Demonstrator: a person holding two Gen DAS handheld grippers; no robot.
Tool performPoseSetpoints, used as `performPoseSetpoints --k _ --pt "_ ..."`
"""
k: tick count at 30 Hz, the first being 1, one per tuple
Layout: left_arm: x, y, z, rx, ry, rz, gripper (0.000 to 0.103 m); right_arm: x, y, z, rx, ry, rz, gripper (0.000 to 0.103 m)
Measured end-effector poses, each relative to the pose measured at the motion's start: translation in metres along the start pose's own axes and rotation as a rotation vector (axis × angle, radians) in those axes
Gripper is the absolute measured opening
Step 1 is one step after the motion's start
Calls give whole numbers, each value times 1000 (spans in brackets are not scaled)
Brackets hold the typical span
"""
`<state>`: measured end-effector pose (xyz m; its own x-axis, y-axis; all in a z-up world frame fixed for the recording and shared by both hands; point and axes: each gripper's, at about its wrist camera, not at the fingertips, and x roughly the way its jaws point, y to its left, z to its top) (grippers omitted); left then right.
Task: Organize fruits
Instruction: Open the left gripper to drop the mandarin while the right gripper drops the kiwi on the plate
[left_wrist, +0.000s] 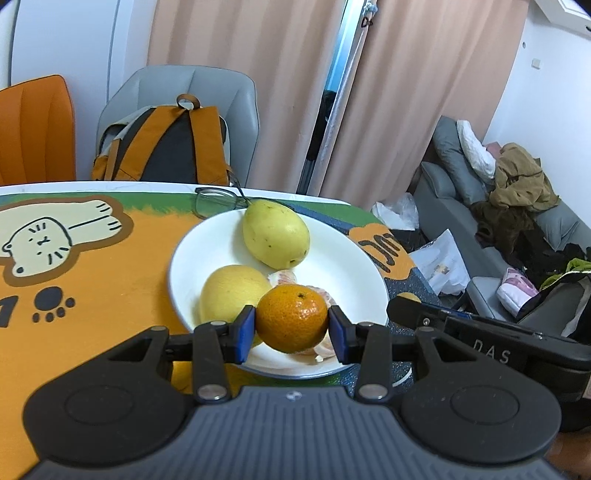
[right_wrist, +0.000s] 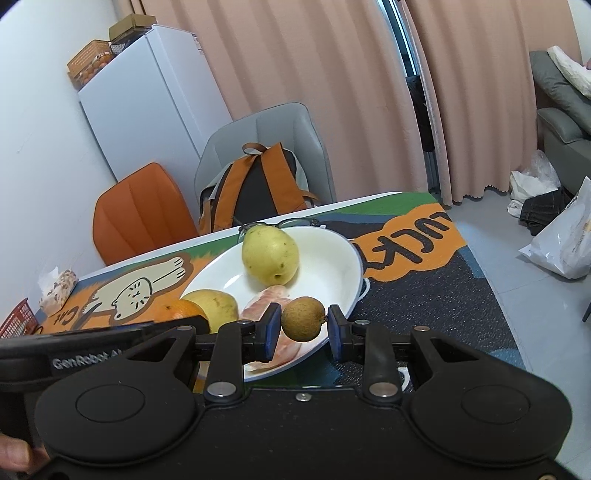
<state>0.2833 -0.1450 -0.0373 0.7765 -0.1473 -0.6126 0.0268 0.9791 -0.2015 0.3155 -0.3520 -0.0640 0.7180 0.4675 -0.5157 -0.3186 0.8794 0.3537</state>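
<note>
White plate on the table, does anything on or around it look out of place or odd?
Yes. A pair of dark-framed glasses lies right against the far rim of the white plate, partly behind the yellow-green pear. Peeled pink citrus segments lie loose among the whole fruit. Nothing looks spilled.

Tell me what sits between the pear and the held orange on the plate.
Left wrist view: peeled pomelo segments, lying on the white plate between pear and orange.
</note>
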Motion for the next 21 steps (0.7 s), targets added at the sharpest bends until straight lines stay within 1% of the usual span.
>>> performPoseSetpoints --k 2,8,10,12,14,18,21 --pt "2 -5 2 29 -15 17 41 3 -3 1 7 1 3 28" --pt "7 -8 4 43 -35 37 41 7 -8 3 13 3 14 28" --pt "6 -9 5 40 -33 36 41 8 -8 3 14 3 18 28" --pt "5 -9 6 40 -30 51 42 9 -7 3 13 5 22 28" --pt "1 -5 8 33 -29 69 44 10 -5 4 9 7 23 28" --pt "-8 9 10 2 -22 71 46 12 -1 6 16 6 25 28" --pt "-14 20 9 -19 -11 83 51 12 2 9 23 -3 27 31"
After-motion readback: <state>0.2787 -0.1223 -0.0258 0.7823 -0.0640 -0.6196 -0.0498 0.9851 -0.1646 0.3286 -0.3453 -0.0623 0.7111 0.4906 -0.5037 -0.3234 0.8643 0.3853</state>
